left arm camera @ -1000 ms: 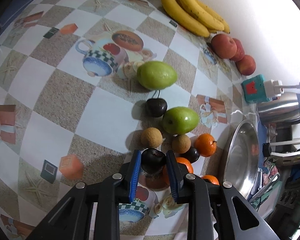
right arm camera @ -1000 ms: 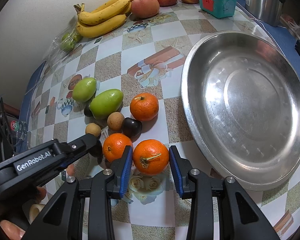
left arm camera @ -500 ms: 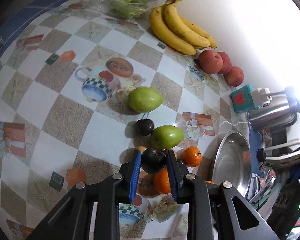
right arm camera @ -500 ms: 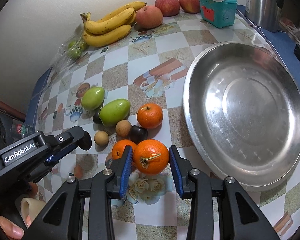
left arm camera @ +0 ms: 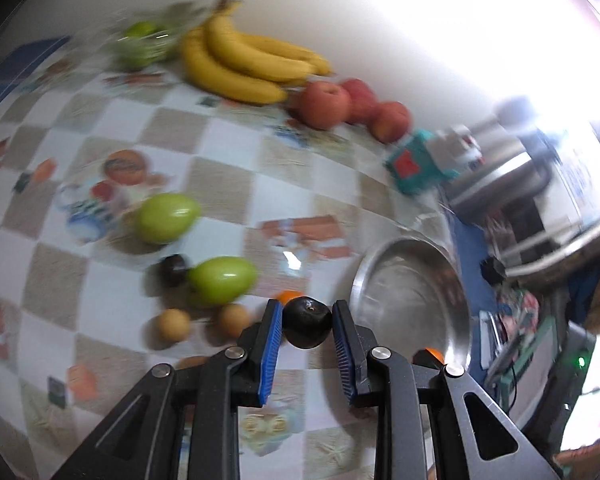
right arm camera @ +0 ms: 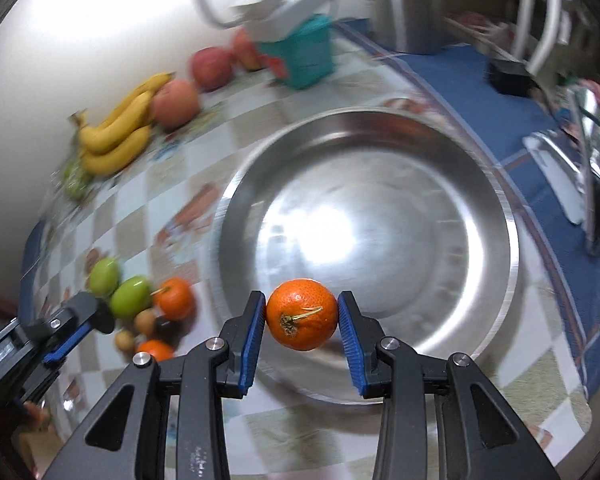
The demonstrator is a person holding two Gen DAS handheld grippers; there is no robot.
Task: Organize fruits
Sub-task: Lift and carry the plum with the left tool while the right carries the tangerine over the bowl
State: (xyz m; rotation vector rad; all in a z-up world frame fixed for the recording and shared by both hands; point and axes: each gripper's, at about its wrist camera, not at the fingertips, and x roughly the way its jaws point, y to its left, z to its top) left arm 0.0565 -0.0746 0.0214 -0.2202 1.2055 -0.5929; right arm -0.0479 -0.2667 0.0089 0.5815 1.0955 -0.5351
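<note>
Two fruits are held aloft, one per gripper.

An orange [right arm camera: 302,314] is clamped in the right gripper [right arm camera: 302,316] above the pan [right arm camera: 496,216], in which nothing is seen. A plum [left arm camera: 307,322] is clamped in the left gripper [left arm camera: 307,326] above the table [left arm camera: 220,184], beside the pan. Two green fruits [left arm camera: 222,280] and three apples [left arm camera: 324,104] are counted.

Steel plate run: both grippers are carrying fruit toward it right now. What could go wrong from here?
The orange in the right gripper is held only at its sides above the steel plate; released from here, it may roll on the smooth metal. The dark plum sits near the tips of the left gripper, so a jolt might slip it out. Both grippers are close together and could bump.
</note>
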